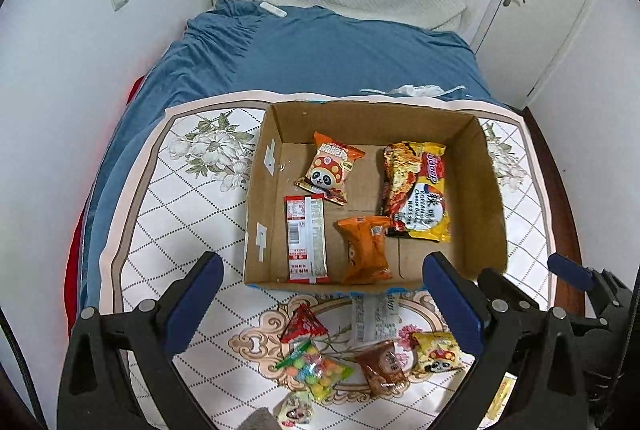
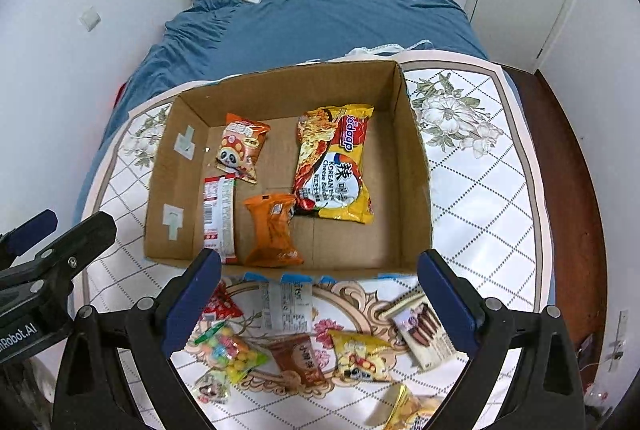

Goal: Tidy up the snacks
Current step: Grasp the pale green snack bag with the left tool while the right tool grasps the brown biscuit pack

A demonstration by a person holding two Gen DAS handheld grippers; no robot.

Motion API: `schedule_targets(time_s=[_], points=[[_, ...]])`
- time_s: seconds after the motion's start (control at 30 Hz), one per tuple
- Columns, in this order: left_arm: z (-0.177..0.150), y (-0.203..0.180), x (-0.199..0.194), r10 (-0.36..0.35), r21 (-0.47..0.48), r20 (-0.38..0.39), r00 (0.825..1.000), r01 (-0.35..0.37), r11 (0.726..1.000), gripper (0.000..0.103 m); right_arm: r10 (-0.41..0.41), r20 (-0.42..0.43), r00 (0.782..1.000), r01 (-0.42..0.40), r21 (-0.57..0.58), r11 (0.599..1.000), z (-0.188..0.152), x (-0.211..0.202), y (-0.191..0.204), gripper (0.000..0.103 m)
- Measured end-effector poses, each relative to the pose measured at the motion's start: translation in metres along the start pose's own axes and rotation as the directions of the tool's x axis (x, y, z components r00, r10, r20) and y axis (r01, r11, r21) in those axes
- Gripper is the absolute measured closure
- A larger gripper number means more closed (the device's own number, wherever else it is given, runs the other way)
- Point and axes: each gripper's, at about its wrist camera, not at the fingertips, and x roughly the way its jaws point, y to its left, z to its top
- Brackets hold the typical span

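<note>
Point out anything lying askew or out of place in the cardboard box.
Nothing is spilled or damaged. In the cardboard box, the yellow noodle pack lies tilted, and the orange snack bag touches its lower corner. The panda snack sits crooked, overlapping the red-and-white packet.

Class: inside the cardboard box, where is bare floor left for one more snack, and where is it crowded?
Free: the strip between the yellow noodle packet and the cardboard box right wall, and the front right corner beside the orange packet. Crowded: the left half, where the panda snack and red-and-white packet lie close.
</note>
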Motion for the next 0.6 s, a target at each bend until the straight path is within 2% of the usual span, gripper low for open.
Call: schedule_targets(time_s=[0.17, 0.3, 0.4, 0.47, 0.6], points=[[-0.026, 0.004, -0.003, 0.028, -0.020, -0.027, 0.999, -0.029, 0.999, 0.001, 0.041, -0.042, 0.998, -0.039, 0.034, 0.999, -0.026, -0.006, -0.007, 0.003], [-0.066, 0.018, 0.029, 0.062, -0.061, -0.148, 0.987, -0.071, 0.996, 0.001, 0.087, -0.148, 0.985, -0.074, 0.093, 0.993, -0.061, 0.021, -0.017, 0.003], [-0.104, 0.038, 0.070, 0.076, -0.109, -0.283, 0.956, -0.111, 0.988, 0.001, 0.118, -0.262, 0.958, -0.089, 0.120, 0.989, -0.095, 0.062, -0.020, 0.003], [-0.126, 0.049, 0.093, 0.074, -0.143, -0.346, 0.935, -0.131, 0.981, 0.001, 0.134, -0.335, 0.933, -0.095, 0.129, 0.987, -0.117, 0.093, -0.020, 0.003], [-0.162, 0.058, 0.127, 0.073, -0.136, -0.446, 0.892, -0.148, 0.980, 0.001, 0.144, -0.419, 0.896, -0.101, 0.125, 0.987, -0.145, 0.136, -0.015, 0.003]])
